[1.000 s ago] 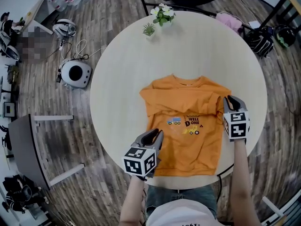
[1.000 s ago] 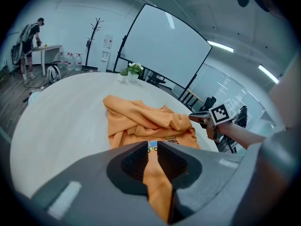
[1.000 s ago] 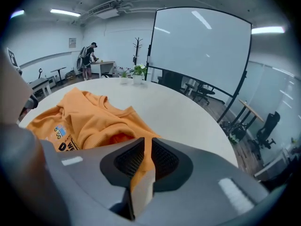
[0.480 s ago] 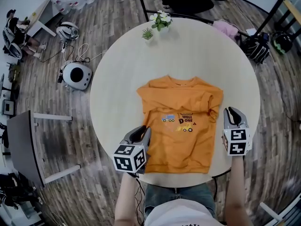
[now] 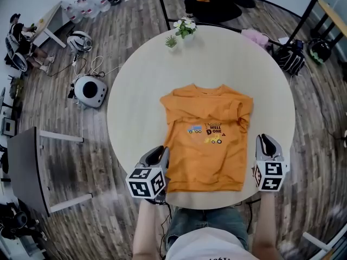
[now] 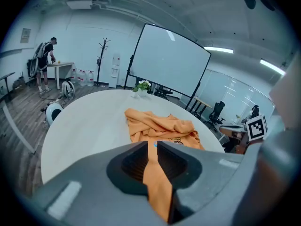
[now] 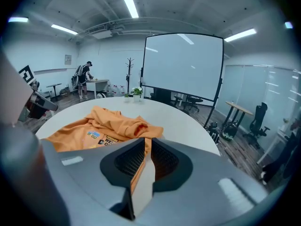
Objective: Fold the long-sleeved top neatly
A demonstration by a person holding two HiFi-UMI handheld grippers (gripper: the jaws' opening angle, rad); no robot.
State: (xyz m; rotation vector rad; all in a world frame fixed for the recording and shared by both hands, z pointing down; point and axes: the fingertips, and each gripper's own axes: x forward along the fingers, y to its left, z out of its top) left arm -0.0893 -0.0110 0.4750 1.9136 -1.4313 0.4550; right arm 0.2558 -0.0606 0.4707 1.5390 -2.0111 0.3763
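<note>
Head view shows the orange long-sleeved top [image 5: 209,145] lying flat and face up at the middle of the round table [image 5: 135,102], collar toward the top of the frame and hem close to the lower rim. Both sleeves are tucked in across the chest in a rumpled band. The left gripper [image 5: 159,153] sits at the lower left, just beside the top's left edge. The right gripper [image 5: 265,141] sits at the lower right, clear of the right edge. In the left gripper view the jaws stand nearly together, leaving a thin slit filled with orange cloth that seems to lie beneath them rather than pinched. In the right gripper view the jaws are just as narrow, with bare table and a sliver of orange showing through the slit, and nothing held. The likely next step is taking the hem corners and carrying them up toward the collar. If the jaws come down this narrow they would shove the cloth and bunch it. A bite on only the upper layer would leave the back behind. Uneven grips would skew the fold, and a quick lift could shake the loose sleeves out. The hem also lies near the rim, so dragging it lower could slide the top off the table.
</note>
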